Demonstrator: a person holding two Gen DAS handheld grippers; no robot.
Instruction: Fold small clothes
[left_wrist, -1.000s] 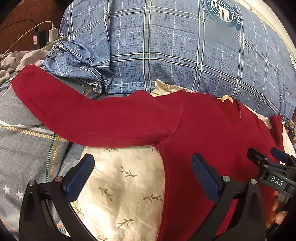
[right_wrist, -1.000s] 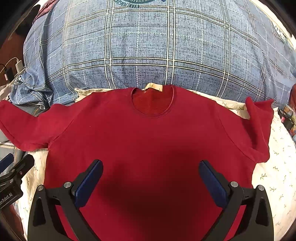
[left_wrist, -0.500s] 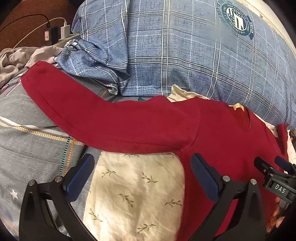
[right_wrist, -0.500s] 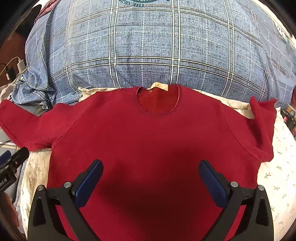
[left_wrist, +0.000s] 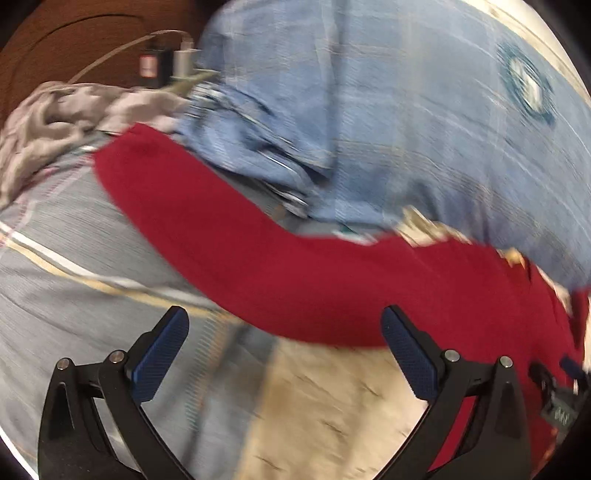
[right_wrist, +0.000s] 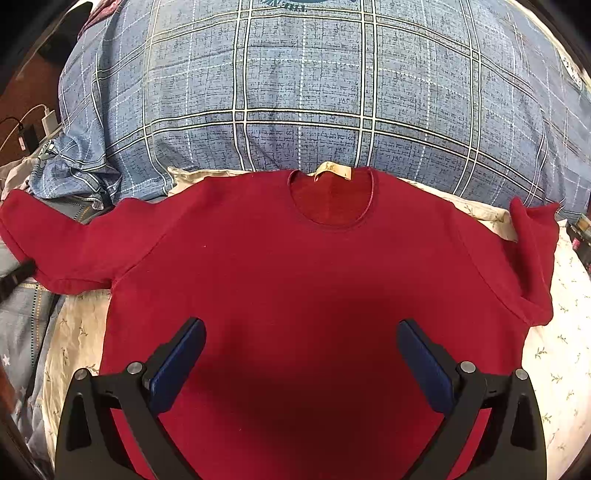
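Ahead of the left tongs (left_wrist: 282, 349), spread wide and empty over the bedding, the red top's (left_wrist: 280, 269) sleeve stretches left, while below the right tongs (right_wrist: 301, 349), also wide and empty, the top (right_wrist: 295, 280) lies flat against a plaid pillow (right_wrist: 314, 88).

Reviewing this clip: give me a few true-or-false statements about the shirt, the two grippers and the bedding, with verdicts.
1. The red long-sleeved shirt lies spread flat, collar toward the blue plaid pillow. True.
2. The right gripper is clamped on the shirt's hem. False: its jaws stand open above the shirt body.
3. The left gripper is open, facing the outstretched left sleeve. True.
4. The right sleeve lies straight out. False: it is folded back on itself.
5. The shirt rests on a bare wooden table. False: it lies on a cream leaf-print sheet.
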